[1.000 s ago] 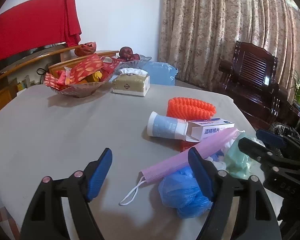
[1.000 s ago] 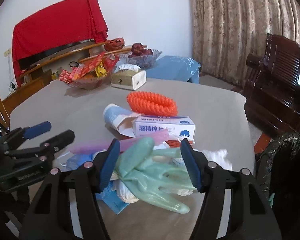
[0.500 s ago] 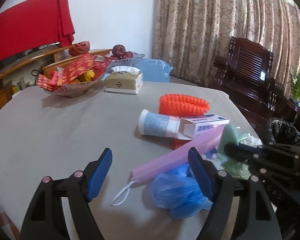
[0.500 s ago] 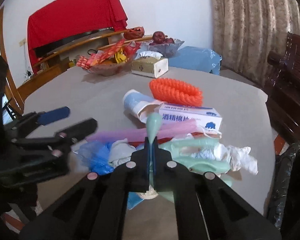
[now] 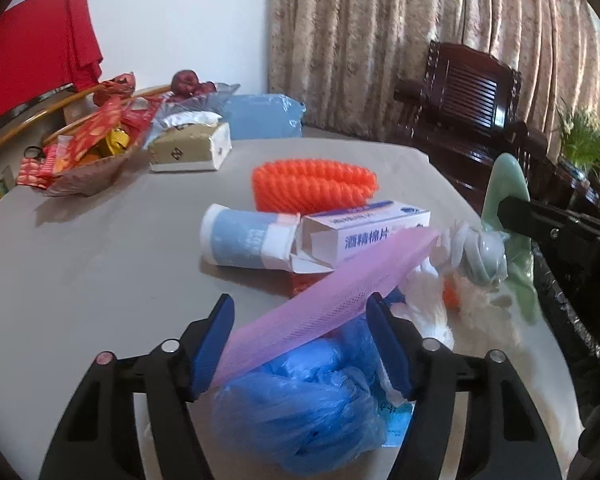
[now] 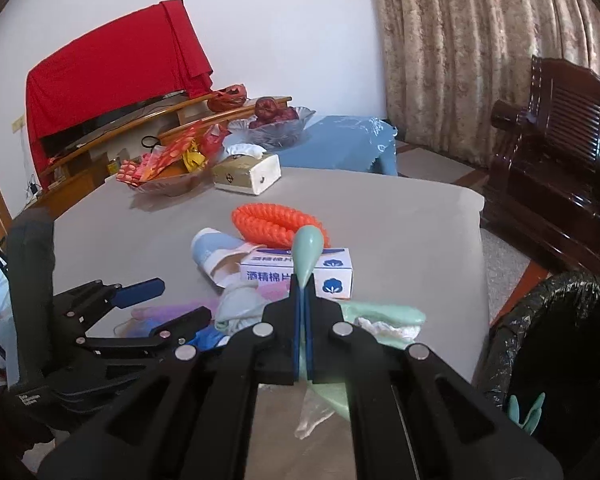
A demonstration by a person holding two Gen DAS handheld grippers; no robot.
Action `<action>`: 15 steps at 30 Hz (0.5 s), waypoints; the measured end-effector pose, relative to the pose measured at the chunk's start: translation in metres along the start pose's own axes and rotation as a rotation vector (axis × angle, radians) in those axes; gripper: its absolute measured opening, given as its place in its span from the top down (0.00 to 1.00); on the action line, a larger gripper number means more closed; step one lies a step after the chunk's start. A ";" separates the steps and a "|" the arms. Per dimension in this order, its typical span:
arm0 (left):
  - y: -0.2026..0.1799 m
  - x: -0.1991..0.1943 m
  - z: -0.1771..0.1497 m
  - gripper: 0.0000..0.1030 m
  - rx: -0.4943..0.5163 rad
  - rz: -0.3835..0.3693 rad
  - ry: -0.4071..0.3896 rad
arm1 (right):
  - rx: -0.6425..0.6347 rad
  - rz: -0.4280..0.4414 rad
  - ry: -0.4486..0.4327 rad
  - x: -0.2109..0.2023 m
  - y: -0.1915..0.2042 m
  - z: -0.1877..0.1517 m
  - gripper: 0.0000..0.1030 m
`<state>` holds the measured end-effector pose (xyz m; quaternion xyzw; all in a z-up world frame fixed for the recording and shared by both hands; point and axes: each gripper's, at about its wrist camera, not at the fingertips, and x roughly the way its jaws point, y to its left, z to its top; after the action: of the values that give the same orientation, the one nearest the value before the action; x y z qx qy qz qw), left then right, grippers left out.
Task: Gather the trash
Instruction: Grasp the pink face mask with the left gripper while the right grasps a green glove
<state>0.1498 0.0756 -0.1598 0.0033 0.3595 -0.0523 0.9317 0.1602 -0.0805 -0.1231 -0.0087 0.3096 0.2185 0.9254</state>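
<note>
My right gripper (image 6: 303,285) is shut on a pale green rubber glove (image 6: 307,249) and holds it lifted above the pile; the glove also shows in the left wrist view (image 5: 505,188). My left gripper (image 5: 300,344) is open, its jaws on either side of a pink face mask (image 5: 332,296) and a crumpled blue plastic bag (image 5: 300,400). Behind lie a white cotton-pad box (image 5: 364,232), a blue and white paper cup (image 5: 240,236) and an orange foam net (image 5: 312,184). White tissue (image 5: 432,304) lies among them.
A black-lined trash bin (image 6: 556,344) stands at the table's right edge, with another green glove in it. A snack bowl (image 6: 168,168), a tissue box (image 6: 248,172) and a fruit bowl (image 6: 276,120) stand at the far side. A dark wooden chair (image 5: 472,92) stands beyond the table.
My right gripper closed on the green glove and has lifted it up from the pile. My left gripper has moved forward over the pink mask and blue bag.
</note>
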 end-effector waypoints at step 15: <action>0.006 -0.032 0.029 0.99 -0.064 -0.091 -0.062 | -0.011 0.016 -0.019 -0.015 0.002 0.009 0.99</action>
<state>0.1461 0.0829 -0.1171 -0.0443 0.3319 -0.0835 0.9386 0.1540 -0.0833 -0.1071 -0.0092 0.2996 0.2278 0.9264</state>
